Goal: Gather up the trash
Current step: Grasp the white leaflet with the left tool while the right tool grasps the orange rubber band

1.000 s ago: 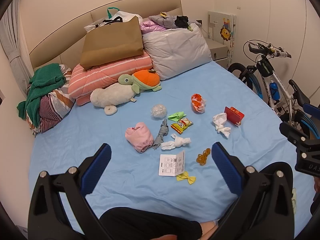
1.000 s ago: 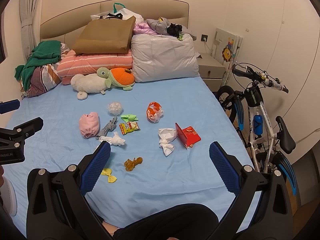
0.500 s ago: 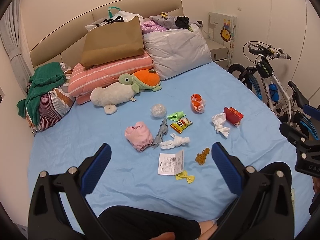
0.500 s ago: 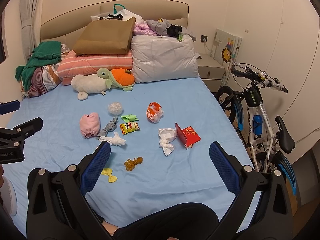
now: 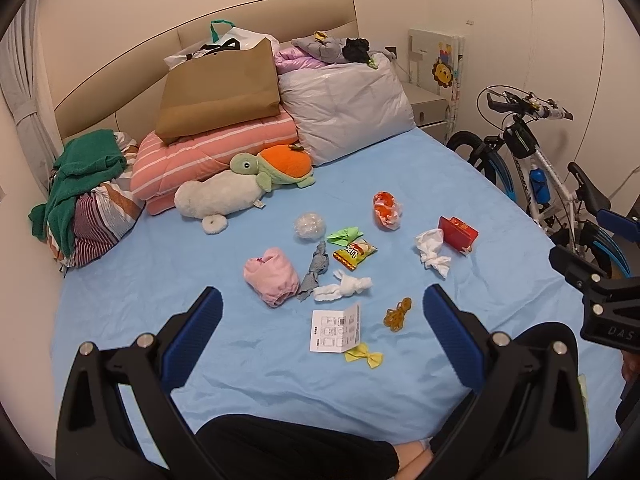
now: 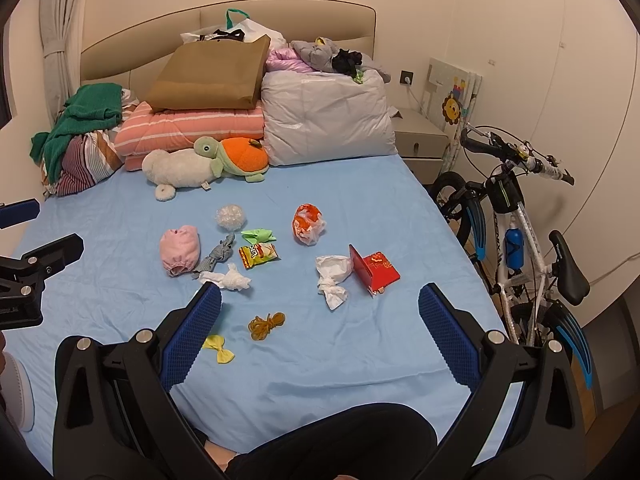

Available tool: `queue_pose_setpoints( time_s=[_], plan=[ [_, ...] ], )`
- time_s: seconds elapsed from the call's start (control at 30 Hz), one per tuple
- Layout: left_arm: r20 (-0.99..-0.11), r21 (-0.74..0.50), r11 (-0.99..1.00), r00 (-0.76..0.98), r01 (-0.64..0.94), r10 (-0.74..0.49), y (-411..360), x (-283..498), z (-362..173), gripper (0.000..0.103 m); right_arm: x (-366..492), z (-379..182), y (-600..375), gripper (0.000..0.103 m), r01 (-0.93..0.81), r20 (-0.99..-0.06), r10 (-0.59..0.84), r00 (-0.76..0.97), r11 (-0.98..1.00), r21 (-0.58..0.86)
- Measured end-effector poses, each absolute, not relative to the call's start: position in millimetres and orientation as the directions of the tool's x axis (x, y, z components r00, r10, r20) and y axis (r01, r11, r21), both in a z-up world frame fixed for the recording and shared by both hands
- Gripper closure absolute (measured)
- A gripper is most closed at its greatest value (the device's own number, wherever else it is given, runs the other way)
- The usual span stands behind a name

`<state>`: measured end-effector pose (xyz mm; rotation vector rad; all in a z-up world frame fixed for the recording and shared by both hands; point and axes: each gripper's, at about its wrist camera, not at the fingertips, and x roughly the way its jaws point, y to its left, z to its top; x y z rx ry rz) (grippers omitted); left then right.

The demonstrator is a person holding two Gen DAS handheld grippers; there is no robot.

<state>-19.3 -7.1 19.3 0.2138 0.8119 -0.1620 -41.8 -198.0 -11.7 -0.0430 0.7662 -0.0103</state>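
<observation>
From the left wrist view, the left gripper [image 5: 322,312] hangs over the foot edge of the bed [image 5: 120,312], its blue fingers [image 5: 192,334] spread wide with nothing between them. Compared with a second ago the view has barely shifted; the litter lies where it lay. In the middle of the bed sit a white leaflet [image 5: 335,331] with a yellow bow [image 5: 365,356] touching its corner, a tangle of rubber bands [image 5: 398,314] just beside, a white tissue twist [image 5: 344,287], a snack packet [image 5: 354,254], a green wrapper [image 5: 344,235], a clear plastic ball [image 5: 309,226], an orange-and-white bag [image 5: 387,210], a crumpled tissue [image 5: 432,250] and a red box [image 5: 457,232] touching it. A pink cloth [image 5: 272,276] and a grey sock [image 5: 316,271] lie toward the left edge. The right gripper [image 5: 600,300] shows at the right edge of this view.

From the right wrist view, the right gripper [image 6: 318,312] is likewise wide open and empty, unmoved since the earlier frame. The same trash lies ahead of it: rubber bands [image 6: 266,325], yellow bow [image 6: 219,349], crumpled tissue [image 6: 333,280], red box [image 6: 374,268], snack packet [image 6: 258,255]. A plush turtle [image 6: 232,158] rests near the pillows at the head edge, and a bicycle [image 6: 516,216] stands beside the bed's right edge.
</observation>
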Motion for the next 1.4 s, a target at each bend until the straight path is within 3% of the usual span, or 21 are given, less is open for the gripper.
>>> queue_pose_setpoints(
  time_s=[0.57,0.87,1.4],
  plan=[
    [-0.741,0.106,0.972,0.668,0.21,-0.063,2.0,-10.8,-14.7,0.003,-27.5,-39.2,-209.2,0.007,-0.02,-0.725,0.002,0.689,1.0,-0.016],
    [-0.774,0.085,0.974,0.629,0.209,-0.067,2.5,4.4,-66.7,0.003,-0.4,-104.5,-191.7,0.007,-0.093,-0.777,0.084,0.624,0.995,0.033],
    [-0.855,0.104,0.962,0.517,0.253,-0.043,-2.8,40.5,-187.7,0.003,61.9,-221.9,-157.8,0.007,-0.091,-0.871,0.056,0.489,0.996,0.013]
  ],
)
